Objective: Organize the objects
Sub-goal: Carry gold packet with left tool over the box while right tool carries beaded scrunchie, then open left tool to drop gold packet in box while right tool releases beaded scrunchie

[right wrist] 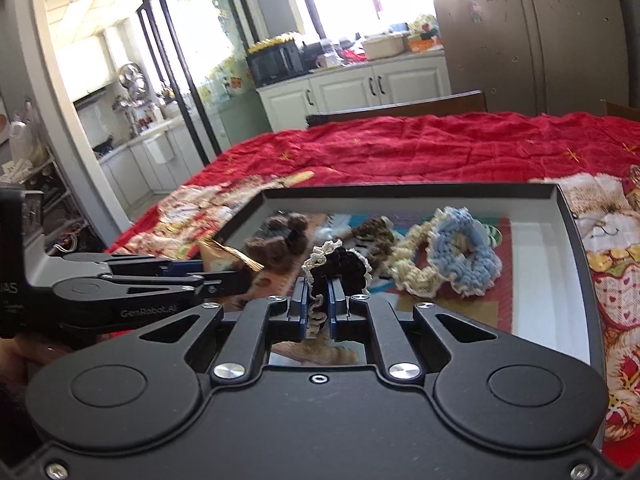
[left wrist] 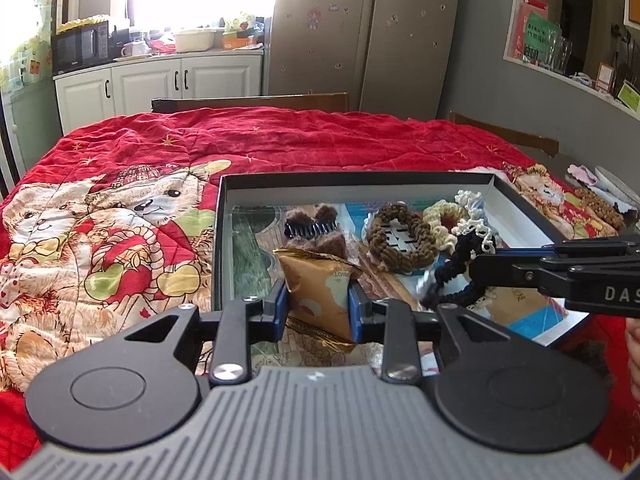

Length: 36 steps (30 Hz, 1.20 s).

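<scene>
Over the box (left wrist: 356, 179), left gripper (left wrist: 319, 294) clamps a snack packet (left wrist: 320, 292); right gripper (right wrist: 318, 298) pinches a dark scrunchie (right wrist: 340, 266)

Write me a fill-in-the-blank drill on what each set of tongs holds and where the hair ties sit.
1. The left tongs are shut on a gold ____ packet.
2. The right tongs grip a scrunchie that is ____ with a cream lace edge.
3. The brown scrunchie lies inside the shallow ____.
4. The quilt under everything is mostly ____.

Missing words: snack; black; box; red
</scene>
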Available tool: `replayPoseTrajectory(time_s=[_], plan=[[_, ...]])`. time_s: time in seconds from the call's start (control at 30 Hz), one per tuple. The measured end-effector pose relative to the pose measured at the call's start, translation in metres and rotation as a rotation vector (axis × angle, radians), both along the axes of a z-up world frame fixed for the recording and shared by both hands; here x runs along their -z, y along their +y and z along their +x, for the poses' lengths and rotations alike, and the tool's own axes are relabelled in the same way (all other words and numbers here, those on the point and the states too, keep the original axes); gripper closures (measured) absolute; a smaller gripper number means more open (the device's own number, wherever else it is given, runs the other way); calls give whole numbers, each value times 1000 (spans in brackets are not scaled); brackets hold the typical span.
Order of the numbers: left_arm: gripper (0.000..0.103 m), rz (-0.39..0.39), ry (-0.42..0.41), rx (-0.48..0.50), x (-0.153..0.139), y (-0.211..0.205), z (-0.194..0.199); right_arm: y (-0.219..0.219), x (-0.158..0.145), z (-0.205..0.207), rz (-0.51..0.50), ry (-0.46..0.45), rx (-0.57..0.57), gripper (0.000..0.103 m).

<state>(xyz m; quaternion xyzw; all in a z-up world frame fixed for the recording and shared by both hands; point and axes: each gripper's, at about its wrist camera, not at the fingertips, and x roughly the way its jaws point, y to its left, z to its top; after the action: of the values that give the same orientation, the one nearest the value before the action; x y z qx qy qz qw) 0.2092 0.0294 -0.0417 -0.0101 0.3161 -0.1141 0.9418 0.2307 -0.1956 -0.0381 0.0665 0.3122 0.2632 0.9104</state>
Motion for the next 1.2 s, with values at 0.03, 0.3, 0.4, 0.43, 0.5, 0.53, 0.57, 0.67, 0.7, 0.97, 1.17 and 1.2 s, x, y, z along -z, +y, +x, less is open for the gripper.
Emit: replayPoseTrajectory(time_s=[0.03,0.3,0.4,0.43,0.5,0.53,0.57,0.67,0.7,0.97,1.17,1.2], plan=[[69,3,1,0,1,-1,0,0,2,1,-9,4,6,93],[69,9,1,-2,5,-3,3,0,9,6,-15,33,16,93],[69,12,-2,-1,6,-4,3,0,11,6,-15,38,18,93],[69,16,-4,0,7,-4,3,0,11,6,-15,39,18,93],[69,21,-7,0,7,-5,3,0,11,6,-15,40,18,93],[68,21,-7,0,7,-5,3,0,11,6,-15,40,18,93],[68,19,-7,0,7,-5,3,0,11,6,-15,39,18,93],[67,18,-7,-3,7,-5,3,0,12,6,-15,41,19,93],[67,20,-7,-3,7,-5,3,0,12,6,-15,43,20,93],[60,45,-14,-2,10,-9,2,0,14,7,-20,50,19,92],[55,52,-18,-2,11,-10,1,0,16,8,-23,57,21,92],[54,54,-19,-2,11,-10,1,0,16,8,-23,58,21,92]])
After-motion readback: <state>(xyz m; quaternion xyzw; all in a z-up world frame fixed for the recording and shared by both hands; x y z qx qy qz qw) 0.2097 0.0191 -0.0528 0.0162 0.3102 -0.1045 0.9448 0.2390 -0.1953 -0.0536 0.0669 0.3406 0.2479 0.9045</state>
